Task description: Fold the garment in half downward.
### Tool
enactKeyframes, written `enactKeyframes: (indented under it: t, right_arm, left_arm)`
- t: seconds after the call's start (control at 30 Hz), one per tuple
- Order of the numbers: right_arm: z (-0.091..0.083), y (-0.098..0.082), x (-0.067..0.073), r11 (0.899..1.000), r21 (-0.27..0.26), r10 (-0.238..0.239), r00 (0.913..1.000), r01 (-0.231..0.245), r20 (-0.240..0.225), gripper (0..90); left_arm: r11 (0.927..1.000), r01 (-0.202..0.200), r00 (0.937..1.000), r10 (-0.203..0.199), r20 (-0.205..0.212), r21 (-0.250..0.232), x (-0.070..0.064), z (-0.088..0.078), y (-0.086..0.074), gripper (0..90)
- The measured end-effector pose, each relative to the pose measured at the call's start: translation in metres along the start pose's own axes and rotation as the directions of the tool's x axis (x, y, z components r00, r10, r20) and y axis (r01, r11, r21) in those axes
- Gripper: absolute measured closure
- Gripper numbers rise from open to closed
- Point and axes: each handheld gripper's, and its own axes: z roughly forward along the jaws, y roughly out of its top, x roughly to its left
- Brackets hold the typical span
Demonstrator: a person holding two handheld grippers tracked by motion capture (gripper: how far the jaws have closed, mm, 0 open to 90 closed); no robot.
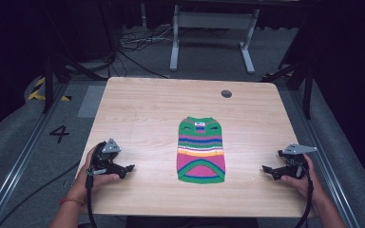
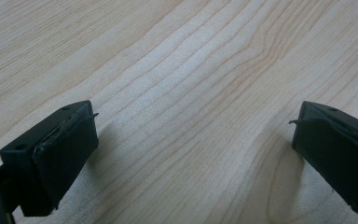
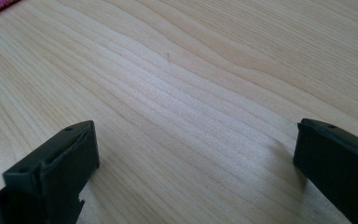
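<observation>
A little striped sweater (image 1: 201, 149) lies flat in the middle of the wooden surface (image 1: 138, 109). The left hand-held gripper (image 1: 129, 168) and right hand-held gripper (image 1: 265, 168) rest on either side of it, both wide open and holding nothing. To pick it up well, I think each should pinch one edge gently.

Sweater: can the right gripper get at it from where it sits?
Probably yes. The right gripper is open, and bare table lies between it and the sweater, which lies flat. Nothing stands in the way.
</observation>
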Motion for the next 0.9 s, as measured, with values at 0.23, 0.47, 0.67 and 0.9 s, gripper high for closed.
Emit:
enactKeyframes:
  t: [0.23,0.47,0.67,0.9]
  right_arm:
    - [0.000,0.000,0.000,1.000,0.000,0.000,1.0000,0.000,0.000,0.3]
    - [-0.001,0.000,0.000,1.000,0.000,0.003,1.0000,-0.003,0.002,1.4]
    - [-0.006,-0.002,-0.005,0.999,-0.033,0.026,0.9996,-0.026,0.012,22.7]
    - [-0.012,0.002,-0.004,0.999,-0.038,0.005,0.9998,-0.005,-0.017,25.0]
  left_arm:
    - [0.9999,0.012,0.9998,-0.012,-0.015,-0.001,-0.002,-0.003,-0.003,0.5]
    - [0.9991,0.038,0.9991,-0.039,-0.020,-0.019,0.000,-0.010,-0.008,10.1]
    - [0.9989,0.044,0.9990,-0.044,0.004,-0.014,0.003,-0.016,-0.008,19.3]
    - [0.9999,0.011,0.9997,-0.011,-0.022,-0.010,0.000,-0.023,-0.002,23.8]
